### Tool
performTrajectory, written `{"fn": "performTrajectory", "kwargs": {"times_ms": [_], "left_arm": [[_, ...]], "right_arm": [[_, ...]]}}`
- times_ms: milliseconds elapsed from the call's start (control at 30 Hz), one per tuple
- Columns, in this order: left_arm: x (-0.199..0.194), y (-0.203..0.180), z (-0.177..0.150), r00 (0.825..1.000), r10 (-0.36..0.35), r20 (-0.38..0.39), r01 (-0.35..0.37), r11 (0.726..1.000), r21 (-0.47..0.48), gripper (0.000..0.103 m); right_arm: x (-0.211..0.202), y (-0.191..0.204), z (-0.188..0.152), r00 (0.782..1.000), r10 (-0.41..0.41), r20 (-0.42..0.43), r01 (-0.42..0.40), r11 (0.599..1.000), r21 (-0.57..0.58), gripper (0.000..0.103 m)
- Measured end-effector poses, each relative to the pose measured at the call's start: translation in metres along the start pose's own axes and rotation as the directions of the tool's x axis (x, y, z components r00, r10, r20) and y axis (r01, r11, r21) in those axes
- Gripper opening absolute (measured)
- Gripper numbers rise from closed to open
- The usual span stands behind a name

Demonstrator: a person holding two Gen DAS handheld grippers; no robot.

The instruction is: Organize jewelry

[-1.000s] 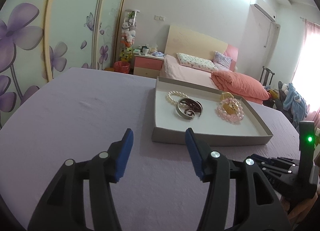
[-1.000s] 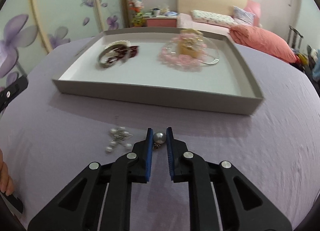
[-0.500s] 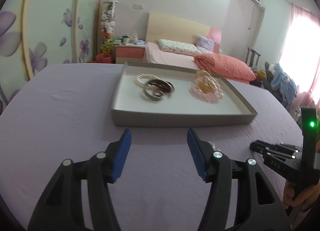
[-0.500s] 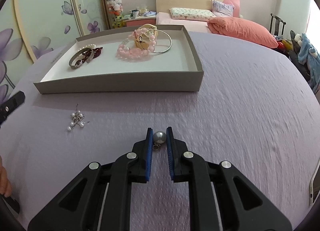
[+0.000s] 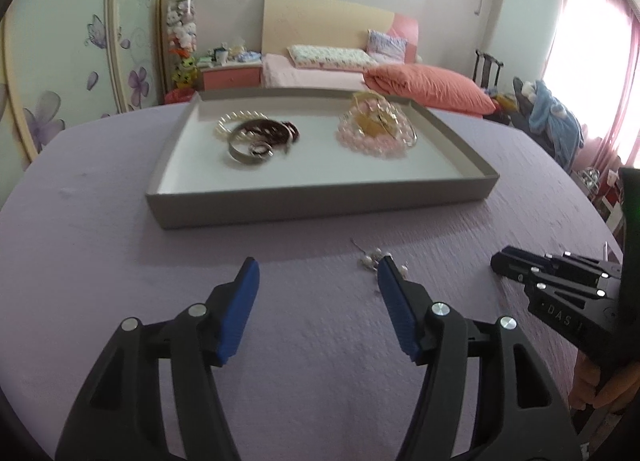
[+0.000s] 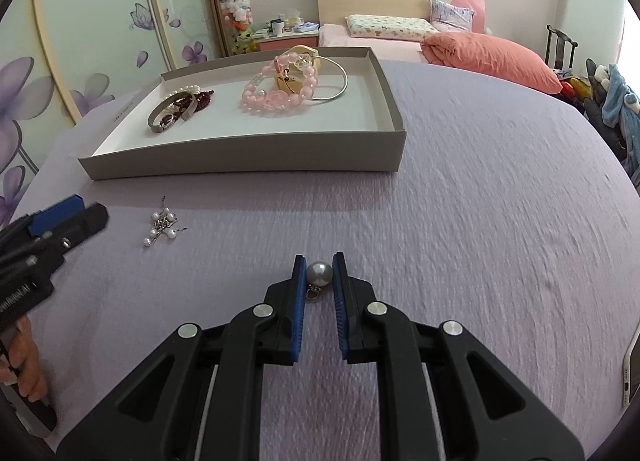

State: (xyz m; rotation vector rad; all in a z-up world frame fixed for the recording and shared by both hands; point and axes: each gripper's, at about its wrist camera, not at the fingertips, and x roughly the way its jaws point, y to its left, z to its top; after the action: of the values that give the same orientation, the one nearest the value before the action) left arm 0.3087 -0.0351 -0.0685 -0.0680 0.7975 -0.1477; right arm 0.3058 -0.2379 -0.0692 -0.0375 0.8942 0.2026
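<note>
A grey shallow tray (image 5: 320, 201) (image 6: 248, 159) sits on the purple cloth. It holds a pink bead bracelet (image 5: 372, 137) (image 6: 276, 95), a silver cuff with dark red beads (image 5: 252, 141) (image 6: 176, 111), a white pearl strand (image 5: 236, 119) and a thin silver bangle (image 6: 332, 81). A small pearl cluster piece (image 5: 376, 261) (image 6: 162, 227) lies on the cloth before the tray. My right gripper (image 6: 319, 273) is shut on a grey pearl pendant (image 6: 319, 274). My left gripper (image 5: 318, 273) is open and empty, its right fingertip beside the pearl cluster.
The purple cloth (image 6: 480, 201) covers a round table. A phone edge (image 6: 632, 373) lies at the far right. The right gripper's body (image 5: 560, 285) shows in the left wrist view. A bed (image 5: 360, 73) and a flowered wardrobe (image 6: 80, 61) stand behind.
My left gripper has swung right and closer to the pearl cluster. My right gripper, still holding the pearl pendant, has shifted right of the tray.
</note>
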Motion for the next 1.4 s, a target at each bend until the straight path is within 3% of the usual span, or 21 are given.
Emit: {"fn": "performTrajectory", "kwargs": {"times_ms": [367, 533, 733, 767, 800, 833, 1100, 1400], "left_arm": [[0.030, -0.025, 0.002, 0.994, 0.008, -0.112, -0.001, 0.998, 0.057, 0.060], [0.041, -0.040, 0.009, 0.992, 0.046, -0.122, -0.033, 0.994, 0.105, 0.057], [0.046, -0.053, 0.014, 0.991, 0.066, -0.117, -0.049, 0.989, 0.141, 0.043], [0.047, -0.053, 0.014, 0.991, 0.066, -0.116, -0.049, 0.988, 0.144, 0.033], [0.047, -0.055, 0.013, 0.992, 0.063, -0.113, -0.045, 0.988, 0.148, 0.018], [0.046, -0.056, 0.014, 0.992, 0.061, -0.112, -0.044, 0.987, 0.151, 0.015], [0.040, -0.032, 0.013, 0.995, -0.001, -0.104, 0.008, 0.998, 0.066, 0.006], [0.028, -0.007, 0.008, 0.996, 0.024, -0.087, -0.022, 0.999, 0.023, 0.003]], "right_arm": [[0.000, -0.003, -0.001, 1.000, 0.013, 0.001, -0.013, 1.000, 0.010, 0.015], [0.000, -0.003, -0.001, 1.000, 0.015, 0.001, -0.015, 1.000, 0.011, 0.015], [0.000, -0.004, -0.001, 1.000, 0.014, 0.001, -0.014, 1.000, 0.010, 0.015], [0.000, -0.004, -0.001, 1.000, 0.014, 0.001, -0.014, 1.000, 0.010, 0.015], [0.000, -0.004, -0.001, 1.000, 0.014, 0.001, -0.014, 1.000, 0.010, 0.015], [0.000, -0.004, -0.001, 1.000, 0.015, 0.001, -0.015, 1.000, 0.011, 0.015], [0.000, -0.004, -0.001, 1.000, 0.014, 0.001, -0.014, 1.000, 0.010, 0.015], [0.000, -0.004, -0.001, 1.000, 0.011, 0.001, -0.011, 1.000, 0.007, 0.015]]}}
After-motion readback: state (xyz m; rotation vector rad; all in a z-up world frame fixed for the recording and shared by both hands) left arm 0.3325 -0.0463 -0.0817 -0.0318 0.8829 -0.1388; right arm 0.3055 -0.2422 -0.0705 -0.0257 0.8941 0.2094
